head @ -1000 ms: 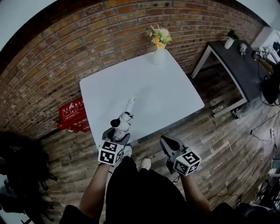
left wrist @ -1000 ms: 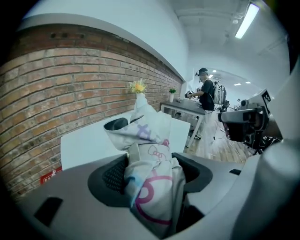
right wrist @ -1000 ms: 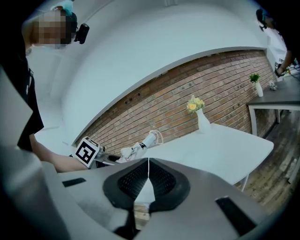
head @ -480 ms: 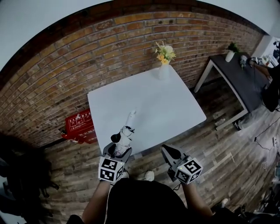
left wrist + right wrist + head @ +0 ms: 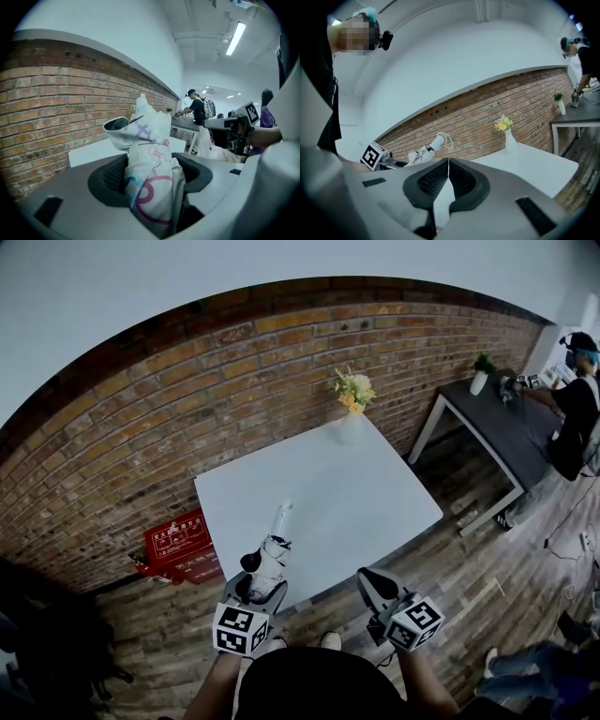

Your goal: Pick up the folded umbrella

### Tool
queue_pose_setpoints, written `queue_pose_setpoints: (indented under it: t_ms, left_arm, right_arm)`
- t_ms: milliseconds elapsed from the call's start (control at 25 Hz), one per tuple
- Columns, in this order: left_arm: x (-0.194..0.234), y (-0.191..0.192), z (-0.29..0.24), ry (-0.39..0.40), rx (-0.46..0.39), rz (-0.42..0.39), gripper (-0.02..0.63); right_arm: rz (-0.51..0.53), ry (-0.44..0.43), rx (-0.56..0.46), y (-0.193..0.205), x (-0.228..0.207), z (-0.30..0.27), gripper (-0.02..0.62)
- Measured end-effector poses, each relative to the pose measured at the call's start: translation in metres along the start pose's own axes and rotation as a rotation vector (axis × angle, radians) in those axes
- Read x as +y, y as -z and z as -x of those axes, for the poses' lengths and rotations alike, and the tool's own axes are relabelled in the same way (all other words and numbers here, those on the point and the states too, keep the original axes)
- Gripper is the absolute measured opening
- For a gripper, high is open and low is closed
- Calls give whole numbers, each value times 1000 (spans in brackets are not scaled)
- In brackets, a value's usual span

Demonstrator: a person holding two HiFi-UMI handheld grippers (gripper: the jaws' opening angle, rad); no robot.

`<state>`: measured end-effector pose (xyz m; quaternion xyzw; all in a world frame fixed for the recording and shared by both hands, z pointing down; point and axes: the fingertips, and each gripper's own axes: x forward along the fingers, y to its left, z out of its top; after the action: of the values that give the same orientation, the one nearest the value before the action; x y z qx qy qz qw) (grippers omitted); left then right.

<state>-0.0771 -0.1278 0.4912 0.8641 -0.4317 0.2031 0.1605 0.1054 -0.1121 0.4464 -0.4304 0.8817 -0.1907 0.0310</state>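
The folded umbrella (image 5: 271, 547) is clamped in the left gripper (image 5: 256, 584) and held above the near edge of the table (image 5: 366, 474), apparently clear of it. The right gripper (image 5: 373, 579) is closed and empty. The pick-up is judged complete.

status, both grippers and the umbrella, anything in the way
Left gripper shut on folded umbrella, held above the white table. Right gripper shut, empty. Flower vase at far corner, clear of it.
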Motion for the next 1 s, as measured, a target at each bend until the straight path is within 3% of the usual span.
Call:
queue_pose_setpoints:
  t_ms: [520, 1000]
  left_arm:
    - [26, -46, 25, 103, -144, -5, 284]
    - [52, -42, 32, 92, -160, 20, 284]
  right_arm:
    - [4, 65, -67, -11, 48, -27, 21]
    - [-3, 114, -110, -24, 48, -24, 21]
